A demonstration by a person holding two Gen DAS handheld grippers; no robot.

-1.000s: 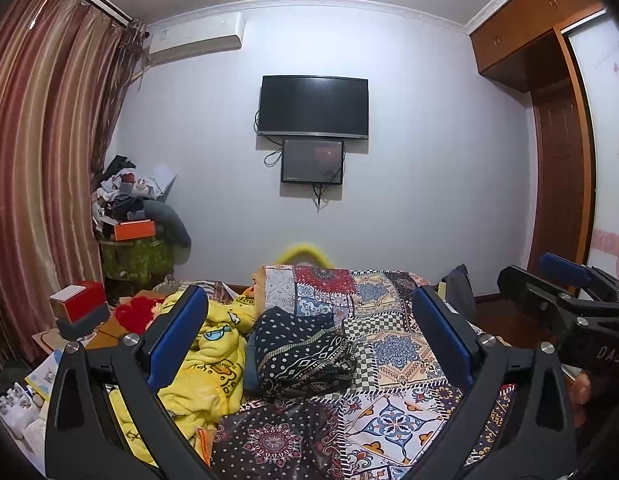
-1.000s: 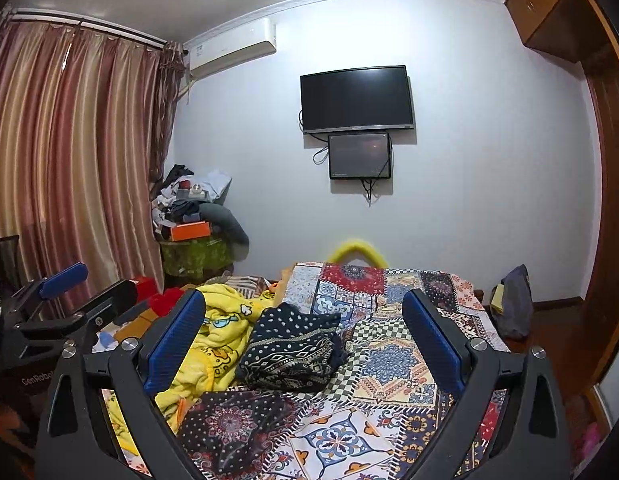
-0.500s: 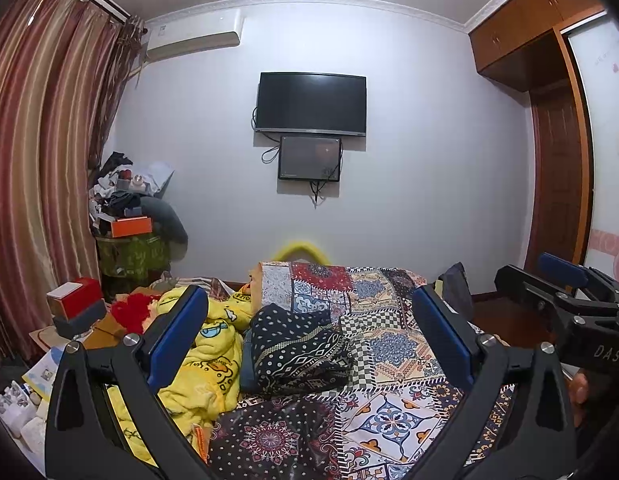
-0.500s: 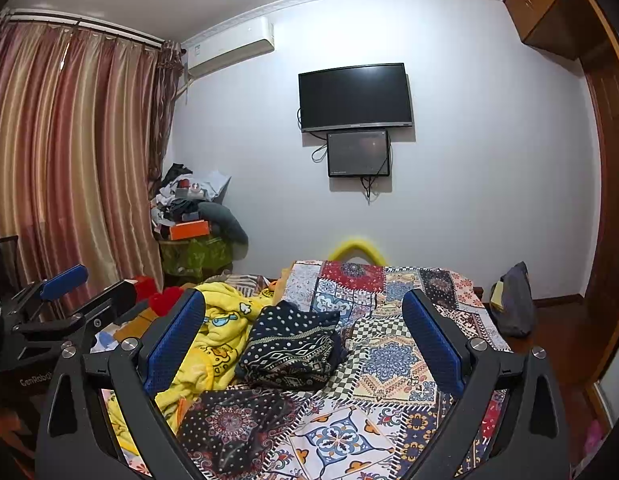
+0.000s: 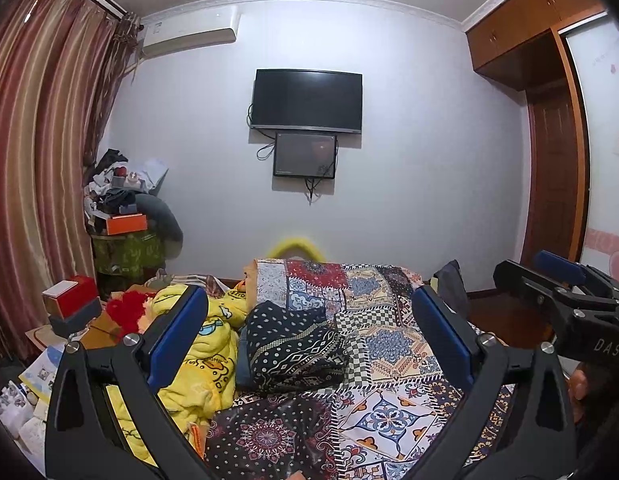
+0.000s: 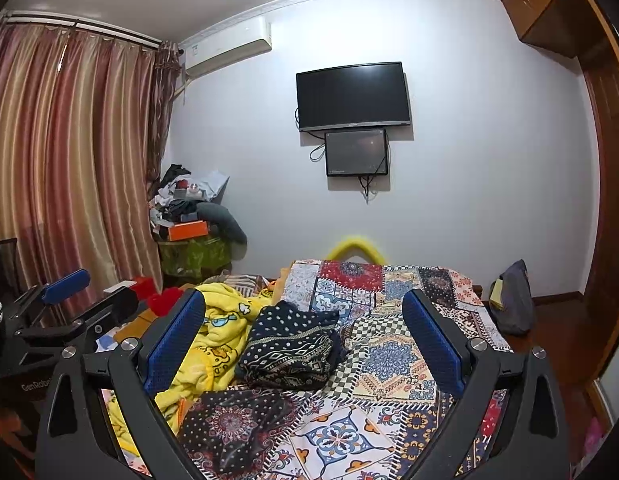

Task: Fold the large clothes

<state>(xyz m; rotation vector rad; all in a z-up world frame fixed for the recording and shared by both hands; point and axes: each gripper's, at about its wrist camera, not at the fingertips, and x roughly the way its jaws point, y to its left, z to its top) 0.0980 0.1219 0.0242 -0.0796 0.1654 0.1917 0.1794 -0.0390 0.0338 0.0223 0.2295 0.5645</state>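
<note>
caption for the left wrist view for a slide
Open left gripper held above a dark patterned garment on a patchwork bedspread, yellow blanket alongside.

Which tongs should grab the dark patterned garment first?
Slight edge to the left tongs: the dark patterned garment lies almost centred between their open fingers, while it sits left of centre between the right tongs. Both hang open, empty, short of the bed, so it's marginal.
</note>
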